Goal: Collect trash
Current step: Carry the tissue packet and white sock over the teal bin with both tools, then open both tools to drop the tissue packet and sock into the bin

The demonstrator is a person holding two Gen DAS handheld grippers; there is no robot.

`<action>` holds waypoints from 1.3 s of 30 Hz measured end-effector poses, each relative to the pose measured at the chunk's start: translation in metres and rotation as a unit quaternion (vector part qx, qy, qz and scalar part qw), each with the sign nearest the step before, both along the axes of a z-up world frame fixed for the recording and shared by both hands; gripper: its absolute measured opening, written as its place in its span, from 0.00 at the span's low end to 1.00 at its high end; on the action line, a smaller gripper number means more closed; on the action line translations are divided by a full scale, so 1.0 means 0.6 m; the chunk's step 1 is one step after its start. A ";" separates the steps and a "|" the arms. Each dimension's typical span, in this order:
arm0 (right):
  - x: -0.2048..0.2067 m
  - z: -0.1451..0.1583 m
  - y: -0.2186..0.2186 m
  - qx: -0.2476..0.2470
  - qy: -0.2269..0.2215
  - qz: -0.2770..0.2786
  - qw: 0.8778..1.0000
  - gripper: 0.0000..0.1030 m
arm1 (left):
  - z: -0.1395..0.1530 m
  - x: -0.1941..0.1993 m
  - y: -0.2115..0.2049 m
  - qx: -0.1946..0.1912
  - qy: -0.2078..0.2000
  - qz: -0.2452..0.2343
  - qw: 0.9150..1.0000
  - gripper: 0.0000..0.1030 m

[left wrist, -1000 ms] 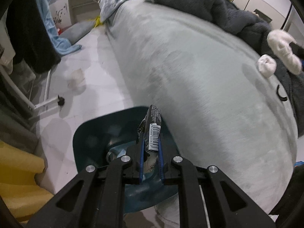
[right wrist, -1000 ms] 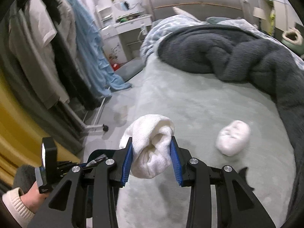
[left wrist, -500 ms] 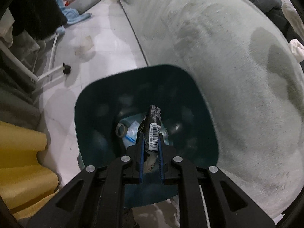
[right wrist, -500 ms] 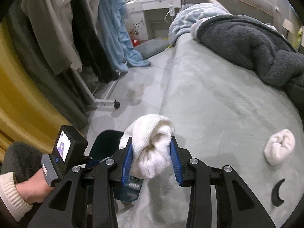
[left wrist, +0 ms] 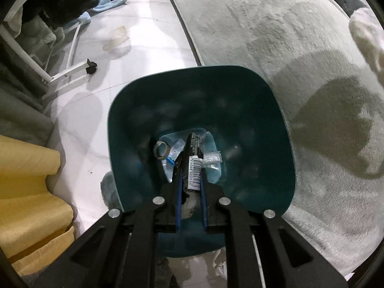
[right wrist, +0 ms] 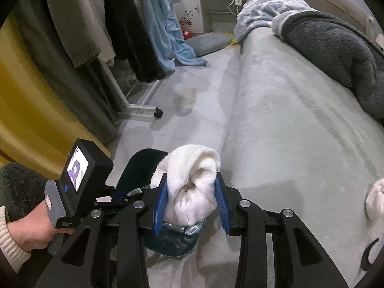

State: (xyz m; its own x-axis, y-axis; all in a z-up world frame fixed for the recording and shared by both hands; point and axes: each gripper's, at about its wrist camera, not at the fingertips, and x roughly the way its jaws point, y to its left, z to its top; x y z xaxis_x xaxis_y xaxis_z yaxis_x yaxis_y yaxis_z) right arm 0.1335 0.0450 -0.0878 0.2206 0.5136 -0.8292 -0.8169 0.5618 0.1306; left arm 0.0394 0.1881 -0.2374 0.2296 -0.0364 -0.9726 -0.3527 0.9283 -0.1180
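Observation:
A dark teal trash bin (left wrist: 252, 100) stands on the floor against the bed's side; it holds several scraps and a tape ring (left wrist: 161, 148). My left gripper (left wrist: 190, 180) is shut on a black barcode wrapper (left wrist: 193, 160) directly above the bin's opening. My right gripper (right wrist: 190, 192) is shut on a white rolled cloth (right wrist: 192, 180), over the bin's rim (right wrist: 134, 168) beside the bed edge. A second white cloth ball (right wrist: 375, 200) lies on the bed at the right; a white cloth at the left view's right edge (left wrist: 367, 36) may be either one.
The grey-green bed (right wrist: 300, 120) fills the right side, with a dark grey blanket (right wrist: 336, 48) further up. A clothes rack with a wheeled base (right wrist: 144, 108) and hanging clothes stand on the left. Yellow fabric (left wrist: 26, 182) lies at lower left. A crumpled plastic piece (left wrist: 116, 38) lies on the floor.
My left gripper has tilted down over the bin, so the bin's inside now fills the view. My right gripper with the cloth has moved left and down to the bin.

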 end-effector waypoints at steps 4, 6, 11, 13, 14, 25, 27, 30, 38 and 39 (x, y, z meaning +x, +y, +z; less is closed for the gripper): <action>0.002 -0.009 0.016 -0.005 0.006 0.004 1.000 0.37 | 0.005 -0.006 0.016 -0.001 -0.001 0.009 1.000 0.16; 0.004 -0.015 0.020 -0.008 0.011 0.005 1.000 0.37 | 0.012 -0.010 0.023 0.000 -0.005 0.013 1.000 0.17; 0.004 -0.035 0.040 -0.017 0.017 0.008 1.000 0.37 | 0.041 -0.019 0.035 0.002 -0.032 0.020 0.999 0.41; 0.004 -0.043 0.048 -0.020 0.021 0.010 1.000 0.37 | 0.051 -0.022 0.041 0.004 -0.042 0.022 0.999 0.44; 0.004 -0.047 0.051 -0.020 0.024 0.010 0.999 0.37 | 0.057 -0.023 0.043 0.006 -0.048 0.022 0.999 0.47; 0.009 -0.100 0.078 -0.045 0.048 0.014 0.998 0.37 | 0.129 -0.042 0.062 0.030 -0.128 0.036 0.991 0.66; 0.010 -0.109 0.082 -0.045 0.059 0.012 0.997 0.37 | 0.145 -0.045 0.062 0.036 -0.144 0.036 0.988 0.68; 0.011 -0.121 0.089 -0.048 0.071 0.010 0.996 0.37 | 0.164 -0.050 0.064 0.042 -0.167 0.037 0.984 0.71; -0.001 -0.159 0.104 -0.077 0.077 0.019 0.994 0.37 | 0.218 -0.056 0.067 0.051 -0.227 0.037 0.972 0.76; -0.003 -0.162 0.104 -0.081 0.077 0.020 0.994 0.37 | 0.223 -0.057 0.067 0.051 -0.231 0.037 0.971 0.76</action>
State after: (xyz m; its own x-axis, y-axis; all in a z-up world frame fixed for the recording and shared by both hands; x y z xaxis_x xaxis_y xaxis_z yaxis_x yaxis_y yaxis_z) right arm 0.1319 0.1077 -0.1852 0.0665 0.3766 -0.9240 -0.8165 0.5528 0.1666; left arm 0.0054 0.2285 -0.1038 0.6412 0.0885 -0.7623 -0.3503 0.9175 -0.1881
